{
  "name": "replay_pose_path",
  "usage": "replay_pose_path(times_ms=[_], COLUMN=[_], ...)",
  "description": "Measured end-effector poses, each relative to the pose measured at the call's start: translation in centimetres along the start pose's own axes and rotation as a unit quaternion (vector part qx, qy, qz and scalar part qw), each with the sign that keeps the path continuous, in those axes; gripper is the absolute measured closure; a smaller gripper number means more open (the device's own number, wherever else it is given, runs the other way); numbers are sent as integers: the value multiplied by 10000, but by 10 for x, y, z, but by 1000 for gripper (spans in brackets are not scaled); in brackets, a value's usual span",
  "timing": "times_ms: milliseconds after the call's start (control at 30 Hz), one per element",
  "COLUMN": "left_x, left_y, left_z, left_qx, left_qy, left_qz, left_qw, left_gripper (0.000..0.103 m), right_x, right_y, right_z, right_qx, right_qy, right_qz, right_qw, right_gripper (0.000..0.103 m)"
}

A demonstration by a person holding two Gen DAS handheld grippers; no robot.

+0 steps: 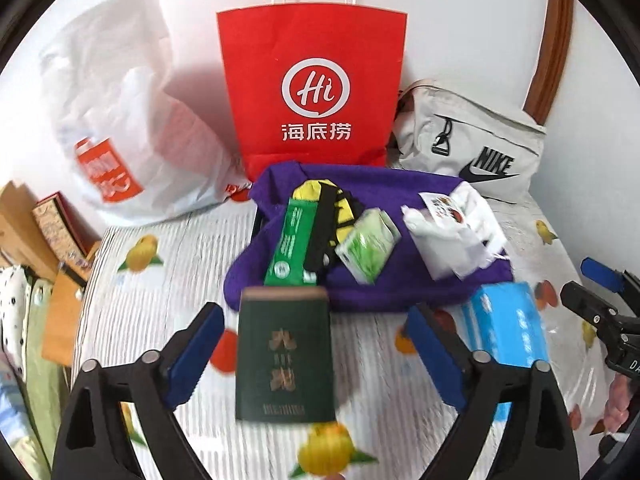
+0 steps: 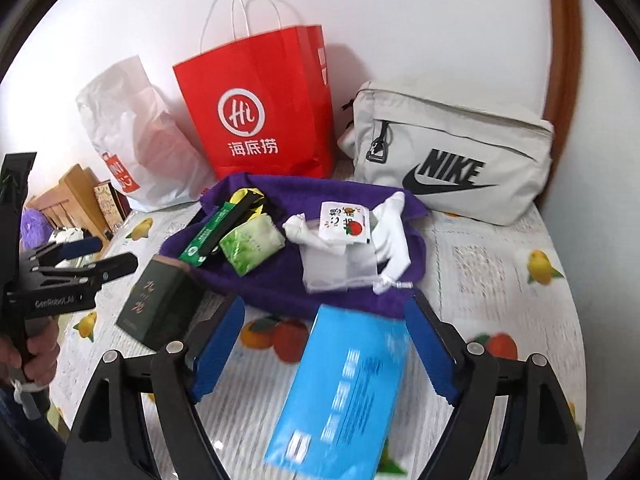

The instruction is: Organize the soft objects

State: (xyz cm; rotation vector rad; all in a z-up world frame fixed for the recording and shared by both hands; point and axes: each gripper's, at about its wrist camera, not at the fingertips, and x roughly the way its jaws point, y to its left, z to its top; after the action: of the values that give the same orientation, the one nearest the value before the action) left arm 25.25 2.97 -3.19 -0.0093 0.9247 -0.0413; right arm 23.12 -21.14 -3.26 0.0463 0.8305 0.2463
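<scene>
A purple cloth (image 1: 360,184) (image 2: 272,280) is spread on the fruit-print table cover. On it lie a long green box (image 1: 290,240), a yellow-and-black item (image 1: 320,208), a pale green tissue pack (image 1: 368,246) (image 2: 250,246) and white pouches with a sachet (image 1: 452,228) (image 2: 344,236). My left gripper (image 1: 316,344) is open. A dark green box (image 1: 286,356) (image 2: 160,304) lies between its fingers with a gap on each side. My right gripper (image 2: 326,344) is also open, with a blue pack (image 2: 344,392) (image 1: 504,320) blurred between its fingers and untouched.
Against the wall behind the cloth stand a red paper bag (image 1: 312,92) (image 2: 260,112), a white plastic bag (image 1: 132,128) and a grey Nike bag (image 1: 472,148) (image 2: 452,152). Wooden furniture and boxes (image 1: 52,232) sit beyond the table's left edge. A hand (image 2: 36,352) holds the left gripper's handle.
</scene>
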Motion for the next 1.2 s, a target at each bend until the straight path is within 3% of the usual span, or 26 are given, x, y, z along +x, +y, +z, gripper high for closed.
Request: replay_pose_path(times_ms=[333,733,1200], left_x=[-72,-140,-177], left_y=[-25,-45,-45], left_z=[-66,-141,-172], left_qx=[-95,-45,-144], left_qy=[-358,-722,-943], left_qz=[1,78,196], left_qw=[9993,9973,9952], left_gripper=[1,1,1], right_x=[-58,-126,-168], right_y=[16,32,44], right_z=[-53,-111,-143], right_qx=[188,133,-102], right_qy=[-247,-465,-695], right_qz=[-68,-214,-424], right_qw=[9995,9986,9966], right_gripper=[6,5,5])
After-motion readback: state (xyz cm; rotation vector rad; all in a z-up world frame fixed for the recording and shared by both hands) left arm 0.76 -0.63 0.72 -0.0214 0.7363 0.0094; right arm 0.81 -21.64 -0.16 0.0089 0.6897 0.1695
